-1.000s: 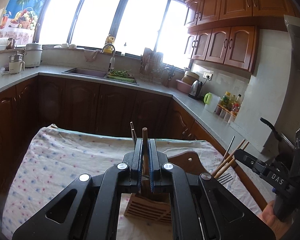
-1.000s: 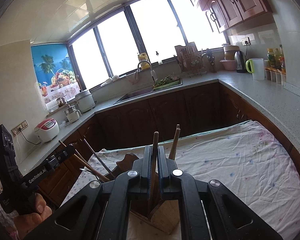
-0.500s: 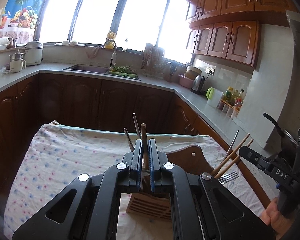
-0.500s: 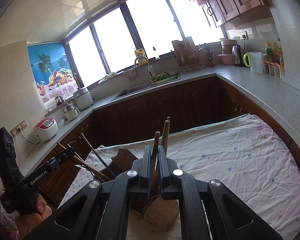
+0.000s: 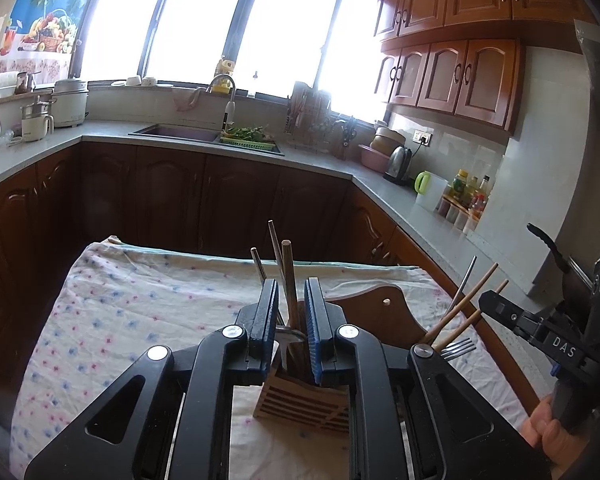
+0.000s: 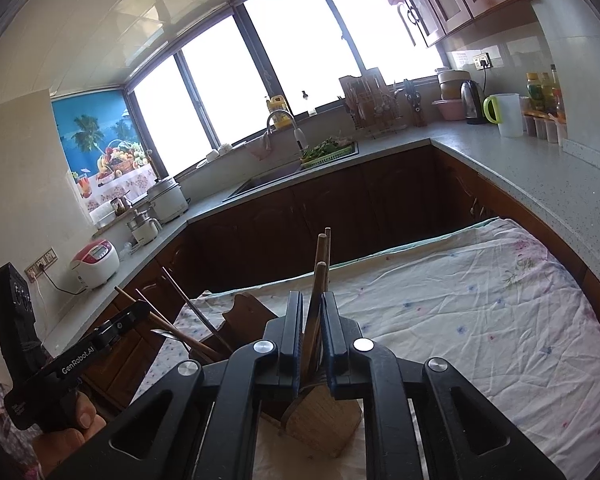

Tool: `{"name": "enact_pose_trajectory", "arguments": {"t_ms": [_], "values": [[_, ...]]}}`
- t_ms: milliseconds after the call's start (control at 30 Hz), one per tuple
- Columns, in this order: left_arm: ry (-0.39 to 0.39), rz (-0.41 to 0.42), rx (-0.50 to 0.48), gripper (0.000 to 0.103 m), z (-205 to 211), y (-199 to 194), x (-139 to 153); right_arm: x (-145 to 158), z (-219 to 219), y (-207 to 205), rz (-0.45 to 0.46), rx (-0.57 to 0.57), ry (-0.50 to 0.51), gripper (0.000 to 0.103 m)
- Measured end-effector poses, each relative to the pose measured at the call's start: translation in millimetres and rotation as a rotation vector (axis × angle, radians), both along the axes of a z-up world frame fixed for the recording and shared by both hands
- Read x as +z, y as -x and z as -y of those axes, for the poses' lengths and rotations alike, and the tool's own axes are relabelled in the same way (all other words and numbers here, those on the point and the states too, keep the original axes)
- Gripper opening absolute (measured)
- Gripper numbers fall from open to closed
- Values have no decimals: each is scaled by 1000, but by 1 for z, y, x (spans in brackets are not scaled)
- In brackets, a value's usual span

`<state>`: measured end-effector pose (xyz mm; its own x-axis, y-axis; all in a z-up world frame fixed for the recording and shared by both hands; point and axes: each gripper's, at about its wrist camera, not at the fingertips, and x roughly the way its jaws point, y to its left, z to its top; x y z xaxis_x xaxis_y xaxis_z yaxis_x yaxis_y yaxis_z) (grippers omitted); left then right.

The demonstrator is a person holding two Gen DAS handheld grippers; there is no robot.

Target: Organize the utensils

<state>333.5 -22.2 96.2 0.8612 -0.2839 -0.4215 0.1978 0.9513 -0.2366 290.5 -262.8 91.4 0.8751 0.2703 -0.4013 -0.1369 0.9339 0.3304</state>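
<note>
While jaws open, your left gripper (image 5: 291, 312) straddles chopstick (image 5: 289, 280) in holder (image 5: 300, 400), pads clear; your right gripper (image 6: 311, 326) likewise straddles chopstick (image 6: 315, 300), released.

The right gripper (image 6: 313, 328) hangs over a slatted wooden utensil holder (image 6: 324, 420) on the flower-print tablecloth (image 6: 480, 320), its jaws opening around a wooden chopstick (image 6: 315, 304) that stands in the holder with another stick just behind it. Off to the left, a hand (image 6: 74, 420) holds the left gripper (image 6: 112, 330) beside a darker wooden holder (image 6: 244, 316) bristling with chopsticks (image 6: 160, 322). Behind runs a grey countertop (image 6: 540, 168) with a white jug (image 6: 508, 114).
</note>
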Motion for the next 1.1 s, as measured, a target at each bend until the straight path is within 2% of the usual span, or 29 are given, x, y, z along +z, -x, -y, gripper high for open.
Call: {"name": "enact_pose_trajectory", "arguments": {"t_ms": [67, 167, 233, 300, 400, 433, 500, 533, 700, 967, 1100], "values": [[-5, 7, 9, 27, -1, 4, 1, 1, 0, 2, 6, 1, -4, 26], [-1, 12, 21, 46, -5, 9, 4, 3, -1, 6, 14, 0, -10, 35], [9, 18, 36, 60, -9, 14, 5, 5, 0, 9, 21, -7, -12, 47], [20, 25, 40, 67, -15, 21, 6, 6, 1, 14, 32, -12, -16, 59], [19, 26, 69, 83, -22, 32, 3, 6, 4, 23, 48, -9, -27, 73], [21, 26, 76, 85, -25, 37, 2, 4, 4, 26, 51, -10, -25, 76], [24, 12, 85, 92, -30, 45, -2, 2, 4, 33, 53, -4, -25, 89], [26, 0, 95, 96, -32, 50, -5, 0, 4, 36, 50, 0, -26, 91], [5, -19, 122, 98, -37, 80, -16, -10, 0, 61, 35, 20, -17, 100], [-50, -29, 113, 99, -35, 137, -32, -22, -5, 111, 44, 32, 5, 101], [-45, -28, 119, 99, -39, 165, -35, -26, -5, 132, 42, 41, 0, 102]]}}
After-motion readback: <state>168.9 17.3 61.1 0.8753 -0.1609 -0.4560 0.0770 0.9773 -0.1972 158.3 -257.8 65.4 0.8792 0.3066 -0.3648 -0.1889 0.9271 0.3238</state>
